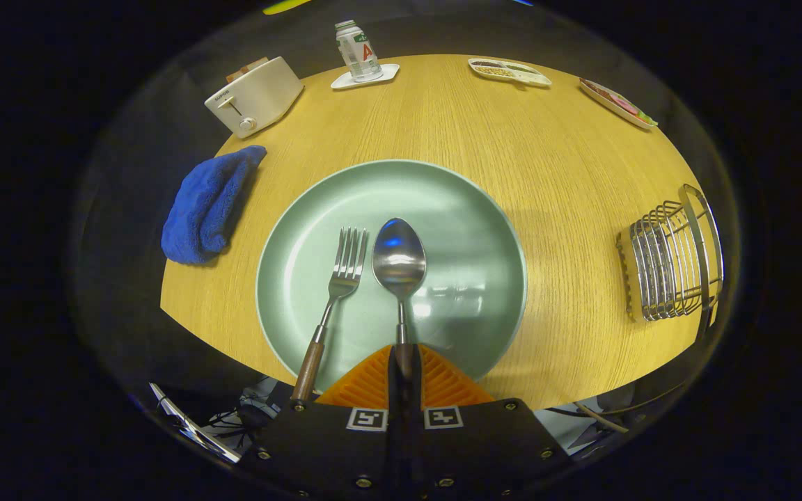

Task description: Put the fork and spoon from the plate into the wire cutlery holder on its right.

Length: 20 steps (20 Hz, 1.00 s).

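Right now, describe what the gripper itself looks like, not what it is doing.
The gripper has two orange fingers with ribbed, fan-like pads that taper to a point. Behind them sits a black body with small round screws along its edge and two white square tags printed with black block patterns, one on each side of the centre slot.

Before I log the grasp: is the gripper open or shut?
Shut on the spoon: both orange fingers of the gripper press its handle.

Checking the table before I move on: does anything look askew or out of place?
The wire cutlery holder lies tipped on its side, right of the green plate. The claw is shut on the spoon handle; the fork rests beside it.
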Available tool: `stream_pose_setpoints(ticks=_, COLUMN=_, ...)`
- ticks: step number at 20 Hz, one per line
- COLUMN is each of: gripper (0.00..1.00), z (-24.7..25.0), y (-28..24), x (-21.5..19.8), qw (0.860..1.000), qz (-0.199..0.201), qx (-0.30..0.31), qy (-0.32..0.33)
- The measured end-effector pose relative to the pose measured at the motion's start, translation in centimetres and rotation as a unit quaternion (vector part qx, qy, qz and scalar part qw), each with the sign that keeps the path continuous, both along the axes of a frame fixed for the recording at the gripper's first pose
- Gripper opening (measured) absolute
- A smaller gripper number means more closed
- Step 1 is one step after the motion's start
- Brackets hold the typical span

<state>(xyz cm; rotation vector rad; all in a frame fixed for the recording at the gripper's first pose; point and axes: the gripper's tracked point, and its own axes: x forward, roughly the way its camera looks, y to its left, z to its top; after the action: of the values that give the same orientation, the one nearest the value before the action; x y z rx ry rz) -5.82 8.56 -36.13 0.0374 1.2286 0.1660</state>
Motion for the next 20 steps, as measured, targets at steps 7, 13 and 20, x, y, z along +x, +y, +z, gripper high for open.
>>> stream_pose_setpoints(ticks=7, gripper=0.05, z=0.7, y=-0.2, x=0.7, qw=1.000, qz=-0.012, qx=-0.003, qy=-0.011)
stream_pose_setpoints(ticks=13, gripper=0.05, z=1.9, y=-0.2, x=1.6, qw=0.999, qz=-0.015, qx=0.005, qy=-0.036)
stream_pose_setpoints(ticks=20, gripper=0.05, z=3.7, y=-1.5, x=2.5, qw=0.997, qz=-0.034, qx=0.011, qy=-0.063)
